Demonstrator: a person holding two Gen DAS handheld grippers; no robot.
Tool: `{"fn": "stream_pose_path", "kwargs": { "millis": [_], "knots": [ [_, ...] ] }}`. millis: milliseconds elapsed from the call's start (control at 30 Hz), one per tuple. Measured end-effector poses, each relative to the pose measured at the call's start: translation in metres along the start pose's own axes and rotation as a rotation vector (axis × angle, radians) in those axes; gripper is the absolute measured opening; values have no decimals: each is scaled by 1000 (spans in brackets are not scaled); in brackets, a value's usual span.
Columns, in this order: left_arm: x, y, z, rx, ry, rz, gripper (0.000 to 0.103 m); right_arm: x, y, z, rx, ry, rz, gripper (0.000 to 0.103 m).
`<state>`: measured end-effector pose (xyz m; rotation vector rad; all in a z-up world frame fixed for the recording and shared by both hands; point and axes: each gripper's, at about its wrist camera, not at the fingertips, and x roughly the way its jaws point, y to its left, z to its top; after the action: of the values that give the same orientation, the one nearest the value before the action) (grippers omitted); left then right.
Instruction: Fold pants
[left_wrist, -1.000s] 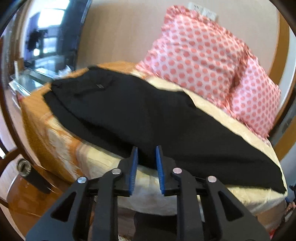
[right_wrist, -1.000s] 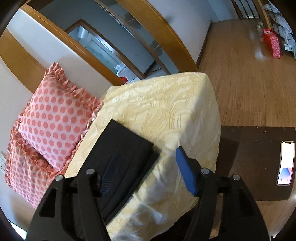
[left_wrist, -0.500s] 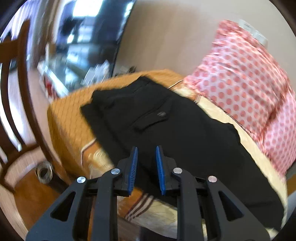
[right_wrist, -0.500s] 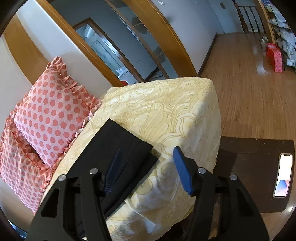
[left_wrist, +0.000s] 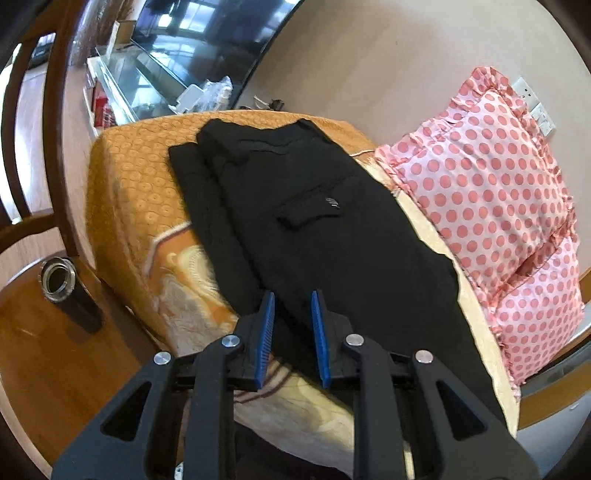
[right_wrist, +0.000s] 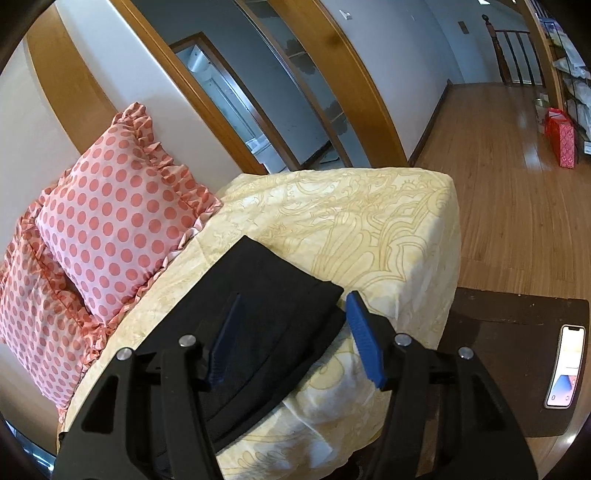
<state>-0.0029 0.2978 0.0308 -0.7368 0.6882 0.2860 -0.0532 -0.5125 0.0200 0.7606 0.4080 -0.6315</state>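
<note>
Black pants lie flat along a yellow-and-orange covered seat, folded lengthwise, waist end at the far left, a back pocket facing up. My left gripper hovers over the near edge of the pants, its blue pads a narrow gap apart, holding nothing. In the right wrist view the leg-cuff end of the pants lies on the yellow cover. My right gripper is wide open, empty, with the cuff corner between its jaws.
Pink polka-dot cushions lean against the wall behind the pants. A dark low table with a phone stands right of the seat. A chair frame and a metal-rimmed black object are at left. Wooden floor extends beyond.
The left gripper has swung left toward the waist end of the pants, bringing the pocket into view. The right gripper has edged forward over the cuff end, still open.
</note>
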Motion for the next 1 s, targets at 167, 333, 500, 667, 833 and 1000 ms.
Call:
{"fn": "stream_pose_path", "kwargs": {
  "millis": [167,333,500,667,833,1000],
  "knots": [
    [6,0,-1,9,-15,4,2,1,-3,0,11,6,6,58],
    [-17,7,-12,27,-67,29,2,0,-4,-1,14,6,15,58],
    [-22,-6,-17,114,-91,95,3,4,-8,0,38,22,29,59],
    [-41,-45,-15,248,-223,109,3,7,-17,2,83,29,44,61],
    [-15,-84,-22,378,-147,10,3,11,-16,2,76,30,34,57],
    [16,-99,-38,442,-42,10,3,3,-11,-11,91,74,55,40]
  ]
}}
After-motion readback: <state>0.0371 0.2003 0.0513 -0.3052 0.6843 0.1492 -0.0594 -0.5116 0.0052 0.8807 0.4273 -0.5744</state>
